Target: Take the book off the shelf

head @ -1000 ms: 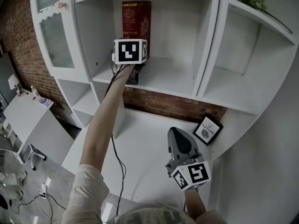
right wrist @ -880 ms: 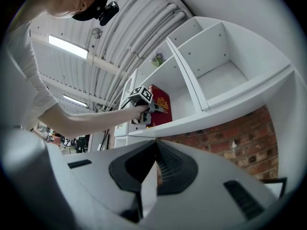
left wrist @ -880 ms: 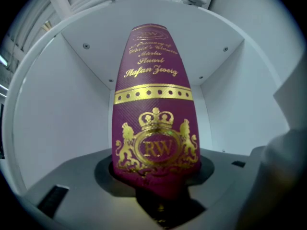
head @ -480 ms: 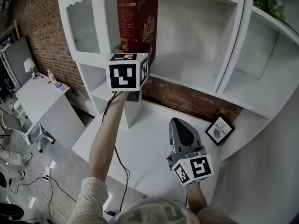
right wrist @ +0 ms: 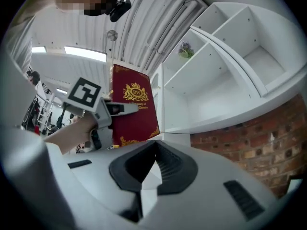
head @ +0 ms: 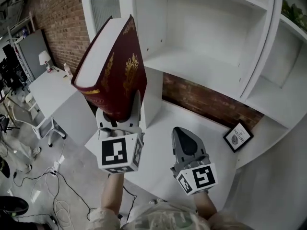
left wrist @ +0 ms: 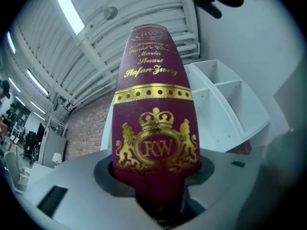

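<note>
A thick maroon book (head: 115, 71) with gold crests is off the shelf and tilts to the left in the air, in front of the white shelf unit (head: 201, 71). My left gripper (head: 120, 115) is shut on its lower end, below and to the left of the empty shelf board. In the left gripper view the book's spine (left wrist: 156, 123) rises from between the jaws of the left gripper (left wrist: 158, 198). My right gripper (head: 181, 132) is shut and empty over the white desk (head: 158, 128). The right gripper view shows this gripper (right wrist: 152, 158) with its jaws together, and beyond them the book (right wrist: 134, 111).
A small framed picture (head: 238, 136) leans at the desk's back right corner, under the shelves. A brick wall (head: 201, 102) runs behind the desk. At the left stand a white table (head: 48, 87) and a chair (head: 19, 123), with cables (head: 53, 195) on the floor.
The left gripper has drawn the book out of the shelf, down and toward me, and the book now tilts left. The right gripper has hardly shifted in the view.
</note>
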Demonstrator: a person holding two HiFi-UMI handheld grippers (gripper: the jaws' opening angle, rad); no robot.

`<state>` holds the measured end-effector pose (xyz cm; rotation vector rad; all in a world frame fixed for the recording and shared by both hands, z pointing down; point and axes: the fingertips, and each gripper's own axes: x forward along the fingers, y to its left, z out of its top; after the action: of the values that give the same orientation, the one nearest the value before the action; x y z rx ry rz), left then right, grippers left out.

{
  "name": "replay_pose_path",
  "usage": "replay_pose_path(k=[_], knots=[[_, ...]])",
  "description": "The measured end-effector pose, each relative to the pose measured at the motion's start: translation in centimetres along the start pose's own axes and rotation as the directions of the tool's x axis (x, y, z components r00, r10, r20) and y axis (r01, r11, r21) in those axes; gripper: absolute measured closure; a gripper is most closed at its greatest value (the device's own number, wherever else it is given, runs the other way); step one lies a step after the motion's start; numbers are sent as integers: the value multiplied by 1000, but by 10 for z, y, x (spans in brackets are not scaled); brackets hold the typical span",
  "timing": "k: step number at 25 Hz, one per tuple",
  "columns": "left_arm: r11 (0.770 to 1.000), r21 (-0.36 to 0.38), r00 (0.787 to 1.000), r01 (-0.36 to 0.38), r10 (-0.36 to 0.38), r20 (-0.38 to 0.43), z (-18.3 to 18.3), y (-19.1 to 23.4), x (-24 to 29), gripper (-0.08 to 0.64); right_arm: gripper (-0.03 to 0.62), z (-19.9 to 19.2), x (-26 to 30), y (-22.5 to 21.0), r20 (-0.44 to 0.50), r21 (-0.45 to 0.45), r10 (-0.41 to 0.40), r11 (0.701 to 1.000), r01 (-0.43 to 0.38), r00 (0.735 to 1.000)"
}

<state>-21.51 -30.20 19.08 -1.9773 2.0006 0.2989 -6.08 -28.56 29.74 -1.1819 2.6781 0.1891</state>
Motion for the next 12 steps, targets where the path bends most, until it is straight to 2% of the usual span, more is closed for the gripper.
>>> replay_pose_path(k=[3, 8, 12], knots=[[997, 66, 999, -33, 34, -14, -11, 2, -32, 321, 578, -3, 2, 7, 0, -21, -6, 1000, 6, 1000], [996, 12, 996, -90, 90, 27, -32, -4, -78, 321, 578, -9, 1, 26, 17, -69, 6, 998, -5, 1000], [993, 37, 994, -108, 108, 0, -56, -9, -99, 321, 578, -8, 0, 44, 26, -107, 27, 994, -24, 999]])
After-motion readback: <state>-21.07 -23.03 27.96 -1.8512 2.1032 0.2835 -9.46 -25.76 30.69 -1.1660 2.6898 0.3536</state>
